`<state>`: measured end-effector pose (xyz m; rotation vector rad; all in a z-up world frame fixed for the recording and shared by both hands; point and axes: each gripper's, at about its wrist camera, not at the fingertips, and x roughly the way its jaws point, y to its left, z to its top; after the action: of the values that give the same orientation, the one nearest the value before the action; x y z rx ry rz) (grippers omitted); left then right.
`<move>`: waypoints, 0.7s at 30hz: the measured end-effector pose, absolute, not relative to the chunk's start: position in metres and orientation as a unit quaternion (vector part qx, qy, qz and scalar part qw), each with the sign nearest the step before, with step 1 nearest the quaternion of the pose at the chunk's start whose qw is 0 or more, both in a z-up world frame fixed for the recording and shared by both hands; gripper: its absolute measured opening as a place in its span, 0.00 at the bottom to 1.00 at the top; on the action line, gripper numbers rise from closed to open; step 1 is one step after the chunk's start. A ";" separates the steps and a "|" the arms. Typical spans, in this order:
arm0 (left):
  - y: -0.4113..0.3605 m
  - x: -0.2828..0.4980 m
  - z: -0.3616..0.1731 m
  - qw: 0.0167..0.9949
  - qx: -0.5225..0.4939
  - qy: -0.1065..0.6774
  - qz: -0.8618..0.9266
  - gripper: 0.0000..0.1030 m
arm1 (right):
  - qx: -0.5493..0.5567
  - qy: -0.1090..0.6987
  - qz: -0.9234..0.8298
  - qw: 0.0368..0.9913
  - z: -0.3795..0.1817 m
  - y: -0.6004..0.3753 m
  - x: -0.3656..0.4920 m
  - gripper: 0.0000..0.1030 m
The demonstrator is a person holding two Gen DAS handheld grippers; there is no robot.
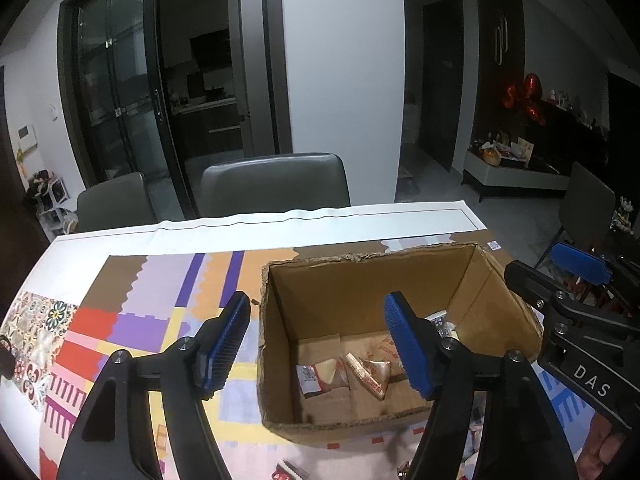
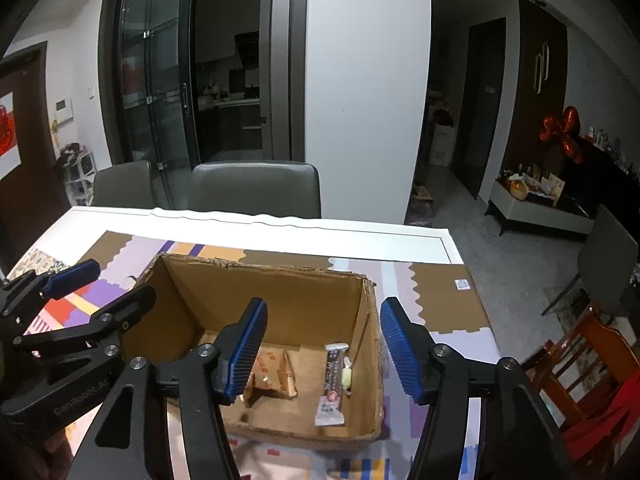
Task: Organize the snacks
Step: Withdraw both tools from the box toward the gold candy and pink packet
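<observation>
An open cardboard box [image 1: 360, 276] [image 2: 280, 284] stands on the patterned table mat. Inside lie several wrapped snacks: tan packets [image 1: 370, 368] [image 2: 276, 376], a red and white packet [image 1: 312, 378], and a long dark bar [image 2: 333, 384] beside a small pale candy [image 2: 346, 378]. My left gripper [image 1: 320, 344] is open and empty, straddling the box's left wall. My right gripper [image 2: 324, 350] is open and empty, straddling the box's right wall. Each gripper shows in the other's view: the right gripper [image 1: 576, 280], the left gripper [image 2: 92, 284].
More snack wrappers [image 1: 288, 472] lie on the mat near the front edge. Two grey chairs [image 1: 276, 184] [image 1: 112, 204] stand at the table's far side. A wooden chair [image 2: 592, 360] is off the right edge. The white table edge [image 2: 360, 236] runs behind the box.
</observation>
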<state>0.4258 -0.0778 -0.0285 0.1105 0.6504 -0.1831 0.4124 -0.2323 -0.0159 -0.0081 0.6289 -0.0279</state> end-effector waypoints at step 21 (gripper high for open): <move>-0.062 0.355 0.003 0.952 0.059 0.292 -0.071 0.70 | 0.001 0.277 -0.004 0.961 0.015 -0.224 0.343 0.58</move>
<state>0.3549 -0.0617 0.0034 0.1196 0.5933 -0.1440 0.3425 -0.2239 0.0147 0.0014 0.5615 -0.0088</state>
